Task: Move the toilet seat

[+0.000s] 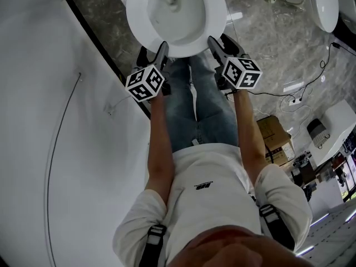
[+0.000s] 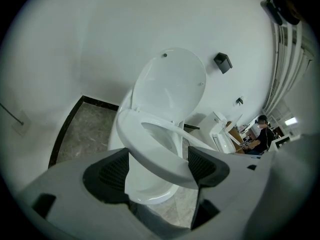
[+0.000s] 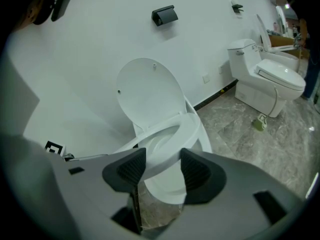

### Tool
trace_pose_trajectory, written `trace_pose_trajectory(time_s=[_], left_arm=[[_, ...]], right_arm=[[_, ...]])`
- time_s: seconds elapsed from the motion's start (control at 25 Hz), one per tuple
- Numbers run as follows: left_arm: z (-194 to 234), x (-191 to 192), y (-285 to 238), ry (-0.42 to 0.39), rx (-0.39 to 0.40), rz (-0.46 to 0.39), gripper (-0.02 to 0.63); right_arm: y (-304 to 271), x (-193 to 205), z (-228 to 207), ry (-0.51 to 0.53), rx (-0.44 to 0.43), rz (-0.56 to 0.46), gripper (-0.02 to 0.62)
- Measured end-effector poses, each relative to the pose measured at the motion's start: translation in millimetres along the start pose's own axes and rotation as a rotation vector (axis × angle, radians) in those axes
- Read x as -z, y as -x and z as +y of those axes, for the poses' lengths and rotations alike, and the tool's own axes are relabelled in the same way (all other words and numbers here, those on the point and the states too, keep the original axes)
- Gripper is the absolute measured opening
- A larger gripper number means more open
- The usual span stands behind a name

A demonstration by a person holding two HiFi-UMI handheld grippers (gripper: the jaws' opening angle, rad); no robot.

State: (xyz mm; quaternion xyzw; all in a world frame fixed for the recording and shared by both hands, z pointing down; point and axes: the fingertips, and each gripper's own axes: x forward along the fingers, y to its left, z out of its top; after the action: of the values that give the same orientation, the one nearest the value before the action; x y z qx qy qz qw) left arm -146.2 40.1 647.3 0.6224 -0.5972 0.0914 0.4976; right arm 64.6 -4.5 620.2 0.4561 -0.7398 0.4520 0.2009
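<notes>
so, scene: person stands facing a toilet, a gripper in each hand, both reaching to the front of the seat
toilet seat: white ring, front edge up off the bowl, tilted, back end low by the hinge; front rim sits between both pairs of jaws
lid: upright, leaning on the white wall
left gripper: jaws wide, clamped on the seat's front rim, left part of it in the head view
right gripper: jaws wide, clamped on the same rim just beside the left one, right part of it
floor: grey marble tile, dark border along the wall
second toilet: well off to the right, lid down
black holder: on the wall above the lid
</notes>
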Motion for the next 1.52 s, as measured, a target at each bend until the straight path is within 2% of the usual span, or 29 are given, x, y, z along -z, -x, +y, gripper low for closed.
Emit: trace_pose_trajectory(time_s=[0.36, 0.64, 0.72, 0.92, 1.16, 1.32, 1.44, 1.52], left_arm=[[-8, -17, 4, 0.028, 0.009, -0.024, 0.351], [-11, -33, 10, 0.073, 0.027, -0.088, 0.357], [-13, -39, 13, 0.063, 0.027, -0.118, 0.357], [-26, -59, 26, -0.172, 0.039, -0.186, 0.356], [-41, -71, 50, -0.347, 0.091, -0.23, 0.356], [-55, -70, 59, -0.469, 0.11, -0.216, 0.356], [-60, -67, 59, -0.547, 0.088, -0.203, 0.356], [-62, -68, 60, -0.567, 0.072, -0.216, 0.356]], right_arm=[[5, -18, 7, -0.016, -0.016, -0.007, 0.235], [8, -32, 15, -0.045, -0.022, -0.032, 0.235], [9, -36, 17, -0.051, -0.025, -0.039, 0.236], [11, -49, 22, -0.066, -0.033, -0.062, 0.236], [13, -62, 28, -0.094, -0.037, -0.098, 0.236], [15, -73, 32, -0.11, -0.039, -0.119, 0.236], [15, -78, 35, -0.12, -0.041, -0.136, 0.236], [15, -81, 36, -0.125, -0.042, -0.142, 0.236]])
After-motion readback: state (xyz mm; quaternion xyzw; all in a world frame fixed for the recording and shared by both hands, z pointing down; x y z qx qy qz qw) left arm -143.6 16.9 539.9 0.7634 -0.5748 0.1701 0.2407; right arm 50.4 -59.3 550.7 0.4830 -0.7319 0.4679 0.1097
